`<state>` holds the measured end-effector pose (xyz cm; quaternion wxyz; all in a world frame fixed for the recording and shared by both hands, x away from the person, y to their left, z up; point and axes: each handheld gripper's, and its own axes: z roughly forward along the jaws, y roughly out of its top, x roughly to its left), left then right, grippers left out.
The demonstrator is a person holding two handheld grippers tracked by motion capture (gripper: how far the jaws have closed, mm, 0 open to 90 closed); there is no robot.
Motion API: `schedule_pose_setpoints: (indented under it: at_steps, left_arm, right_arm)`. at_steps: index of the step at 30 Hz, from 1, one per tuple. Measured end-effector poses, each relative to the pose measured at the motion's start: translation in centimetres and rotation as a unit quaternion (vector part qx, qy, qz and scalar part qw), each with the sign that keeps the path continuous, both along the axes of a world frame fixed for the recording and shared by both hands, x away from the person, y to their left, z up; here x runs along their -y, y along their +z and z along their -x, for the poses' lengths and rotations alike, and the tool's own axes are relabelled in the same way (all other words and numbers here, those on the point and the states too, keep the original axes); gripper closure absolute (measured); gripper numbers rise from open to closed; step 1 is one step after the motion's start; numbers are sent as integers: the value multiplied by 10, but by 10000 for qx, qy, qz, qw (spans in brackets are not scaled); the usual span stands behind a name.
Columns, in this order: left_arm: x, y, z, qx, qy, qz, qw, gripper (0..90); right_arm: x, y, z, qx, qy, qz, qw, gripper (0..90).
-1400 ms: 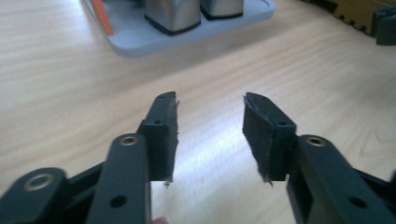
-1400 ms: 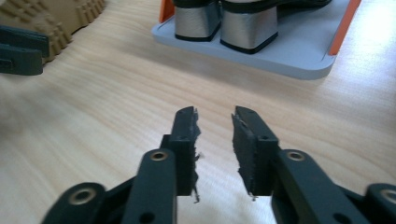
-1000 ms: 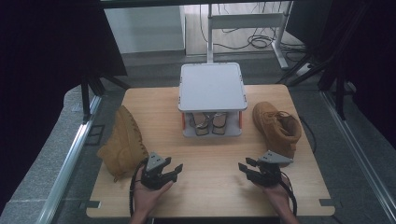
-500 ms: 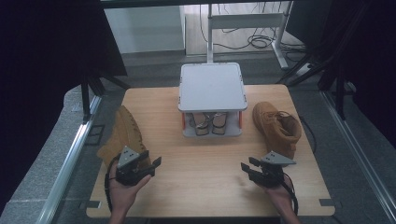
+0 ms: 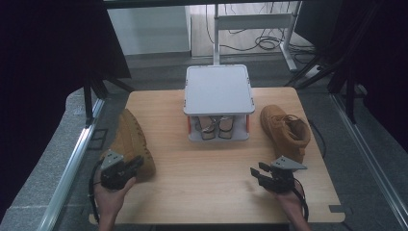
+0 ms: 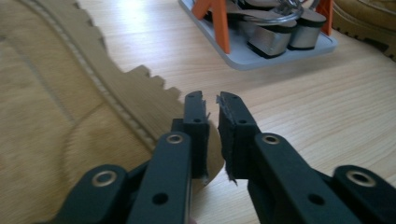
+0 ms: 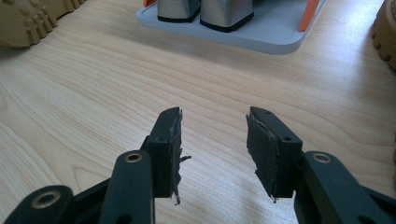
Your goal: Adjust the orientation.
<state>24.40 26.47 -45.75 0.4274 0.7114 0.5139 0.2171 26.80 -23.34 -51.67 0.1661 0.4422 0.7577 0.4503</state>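
A tan boot (image 5: 130, 139) lies on its side at the table's left, its lugged sole (image 6: 116, 88) towards the middle. My left gripper (image 5: 136, 162) hovers over its near end. Its jaws have just been closing and now stand almost together (image 6: 211, 100), a thin slit left and nothing between them; the sole's edge passes under the left jaw. A second tan boot (image 5: 284, 130) stands upright at the right. My right gripper (image 5: 256, 173) is in front of it near the table's front edge, open (image 7: 212, 116) over bare wood.
A grey two-level rack (image 5: 219, 89) stands at the middle back, with a pair of grey heeled shoes (image 5: 216, 127) on its lower shelf between orange posts (image 6: 219, 23). The wooden table (image 5: 202, 183) has metal rails along both sides.
My left gripper has swung left from the table's middle front to the lying boot, and its jaws have closed. The right gripper has kept its place.
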Motion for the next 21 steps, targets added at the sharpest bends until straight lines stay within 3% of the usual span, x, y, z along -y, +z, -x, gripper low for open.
schedule_pose_setpoints:
  at_steps: [4, 10, 21]
  left_arm:
    - [-12, 2, 3, 38, 146, 106, 9998, 881]
    - [-32, 1, 6, 59, 411, 94, 9991, 893]
    - [-67, -8, 12, -31, 929, 257, 9953, 893]
  right_arm:
    - [-1, -1, 0, -10, 32, 48, 10000, 551]
    - [-1, -2, -1, -28, 12, 70, 10000, 554]
    - [-1, -3, 0, -54, 28, 115, 9999, 555]
